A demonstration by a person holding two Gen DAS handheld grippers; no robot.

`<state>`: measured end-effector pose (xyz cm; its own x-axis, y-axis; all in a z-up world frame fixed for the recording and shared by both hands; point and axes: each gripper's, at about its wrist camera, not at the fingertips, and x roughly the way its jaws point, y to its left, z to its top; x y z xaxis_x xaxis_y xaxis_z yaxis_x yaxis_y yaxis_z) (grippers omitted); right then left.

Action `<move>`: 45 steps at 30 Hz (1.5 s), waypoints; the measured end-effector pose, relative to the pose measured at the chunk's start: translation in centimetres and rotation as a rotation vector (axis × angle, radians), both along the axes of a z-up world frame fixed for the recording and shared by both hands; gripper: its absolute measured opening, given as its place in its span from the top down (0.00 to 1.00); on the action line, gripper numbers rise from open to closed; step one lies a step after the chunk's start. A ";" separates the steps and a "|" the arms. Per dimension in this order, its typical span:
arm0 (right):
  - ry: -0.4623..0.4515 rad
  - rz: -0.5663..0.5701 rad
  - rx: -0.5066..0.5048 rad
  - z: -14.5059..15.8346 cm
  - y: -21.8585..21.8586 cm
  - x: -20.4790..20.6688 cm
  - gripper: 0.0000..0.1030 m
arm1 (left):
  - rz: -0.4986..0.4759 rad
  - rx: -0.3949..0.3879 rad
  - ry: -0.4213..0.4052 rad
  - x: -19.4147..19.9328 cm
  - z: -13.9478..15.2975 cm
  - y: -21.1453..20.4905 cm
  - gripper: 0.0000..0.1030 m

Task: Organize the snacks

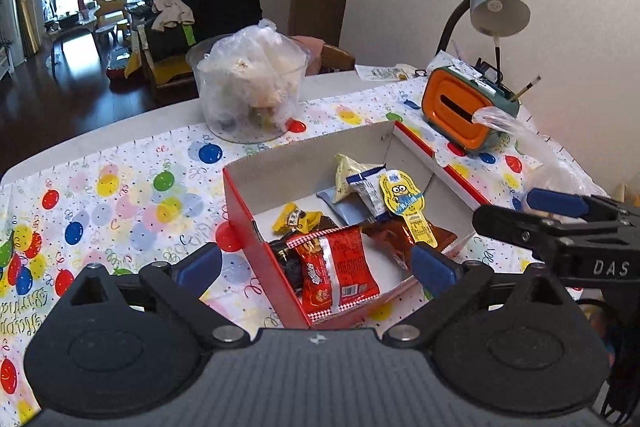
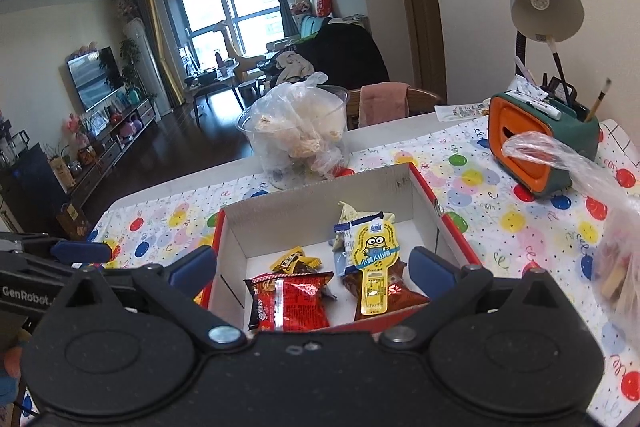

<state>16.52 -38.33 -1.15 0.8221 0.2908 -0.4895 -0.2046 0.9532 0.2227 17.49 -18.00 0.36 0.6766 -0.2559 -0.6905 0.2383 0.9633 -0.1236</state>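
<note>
**Risk: both tools crowd one box, bag of snacks off to the right**

Left tool [image 1: 316,265]: spread wide, holding nothing, hovering over the near-left corner of the red-and-white cardboard box [image 1: 248,215]. Right tool [image 2: 312,265]: also spread wide and empty, over the box's near edge. In the left view the right tool sits just beside the box's right wall, so the two tools are close.

Snacks already in the box: red chip packet [image 1: 340,267] leaning on the near wall, yellow candy [image 1: 296,221], Minion-shaped yellow pack [image 1: 404,201] lying on a brown packet [image 2: 384,287], blue-white wrapper [image 1: 366,187] towards the back.

Likely failure modes, my read:
- Tools collide if both go into the box together.
- A finger catches the near wall; the light cardboard slides on the balloon-print tablecloth [image 1: 120,195] or tips.
- Red chip packet is propped against the wall; a nudge knocks it out.
- Clear plastic bag [image 2: 616,267] to the right holds more snacks; thin film, easy to snag or tear, contents hard to pinch through it.
- Orange tissue holder [image 2: 532,147] and desk lamp [image 2: 544,7] stand near that bag; a wide swing hits them.
</note>
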 end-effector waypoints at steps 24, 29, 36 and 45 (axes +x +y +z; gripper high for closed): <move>0.025 -0.040 0.032 -1.2 0.5 -2.0 0.00 | 0.069 -0.013 -0.010 -0.9 0.0 0.8 0.02; 0.018 -0.039 0.034 -1.2 0.5 -2.1 0.00 | 0.055 -0.003 -0.016 -1.1 0.1 0.5 0.02; 0.018 -0.044 0.032 -1.2 0.4 -2.2 0.00 | 0.054 -0.001 -0.017 -1.1 0.1 0.4 0.02; 0.024 -0.039 0.035 -1.3 0.5 -2.1 0.00 | 0.055 0.000 -0.012 -0.9 0.1 0.5 0.02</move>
